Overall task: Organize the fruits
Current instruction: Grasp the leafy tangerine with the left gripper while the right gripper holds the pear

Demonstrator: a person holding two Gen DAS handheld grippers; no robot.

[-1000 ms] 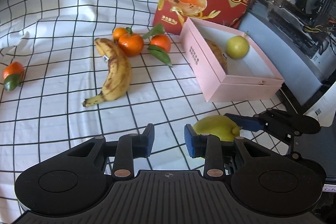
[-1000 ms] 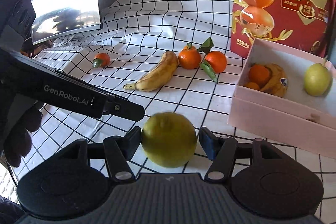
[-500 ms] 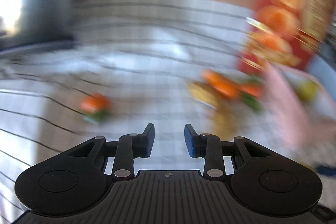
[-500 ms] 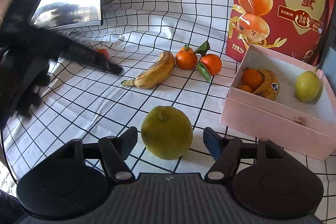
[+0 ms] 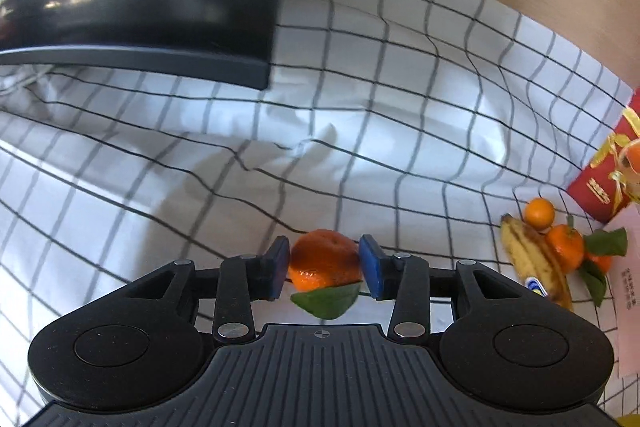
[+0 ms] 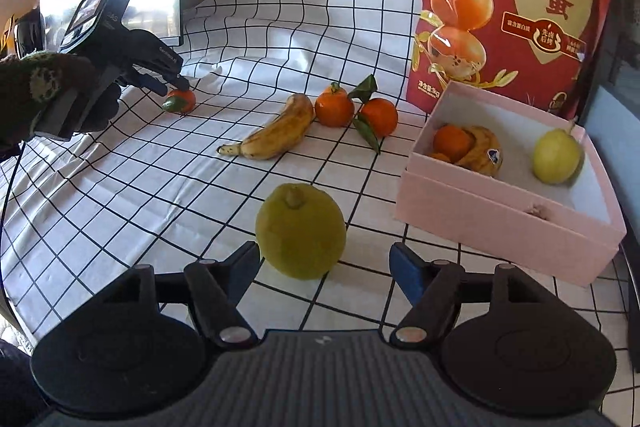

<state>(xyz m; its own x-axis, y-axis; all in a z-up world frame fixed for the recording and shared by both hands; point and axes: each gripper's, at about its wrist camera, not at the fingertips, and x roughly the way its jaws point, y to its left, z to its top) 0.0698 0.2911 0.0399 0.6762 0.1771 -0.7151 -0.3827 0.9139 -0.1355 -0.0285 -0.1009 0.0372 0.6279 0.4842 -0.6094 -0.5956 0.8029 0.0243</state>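
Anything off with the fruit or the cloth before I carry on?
Nothing spilled or damaged. The checked cloth is rumpled, and the banana on it is brown-speckled. The left gripper straddles a tangerine whose leaf hangs loose.

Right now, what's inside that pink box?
The pink box holds a yellow-green round fruit on one side, and an orange beside a banana on the other. More orange peeks out below; the wall hides it.

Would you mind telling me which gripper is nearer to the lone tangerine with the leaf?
Left. The left gripper brackets the tangerine; the right gripper sits far off, around the yellow-green citrus.
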